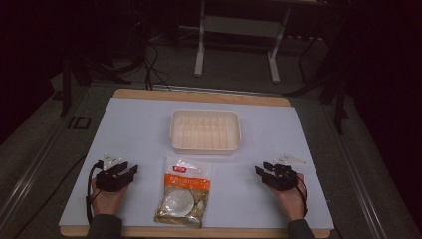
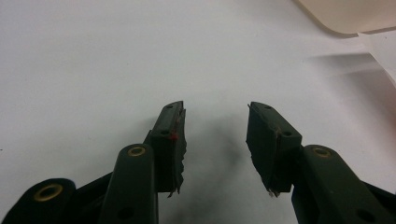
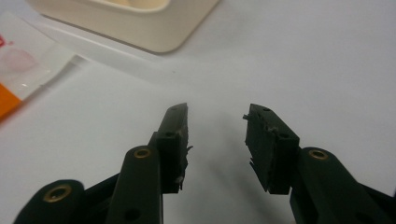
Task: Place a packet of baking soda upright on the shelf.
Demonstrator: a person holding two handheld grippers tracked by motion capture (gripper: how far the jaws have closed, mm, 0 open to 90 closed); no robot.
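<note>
A clear snack bag [image 1: 184,196] with an orange and white label lies near the table's front edge, midway between my hands. Behind it stands a cream plastic basket [image 1: 205,130], empty as far as I can see. My left gripper [image 1: 124,167] rests on the white table cover [image 1: 134,124] left of the bag, jaws apart with nothing between them [image 2: 215,116]. My right gripper [image 1: 263,168] rests to the right of the bag, also open and empty [image 3: 215,116]. The bag's corner [image 3: 18,79] and the basket's corner [image 3: 140,28] appear in the right gripper view.
The basket's rounded corner [image 2: 345,16] shows at the top right of the left gripper view. Beyond the table's far wooden edge [image 1: 201,95] stands a white metal frame [image 1: 236,40] on a dark floor with cables.
</note>
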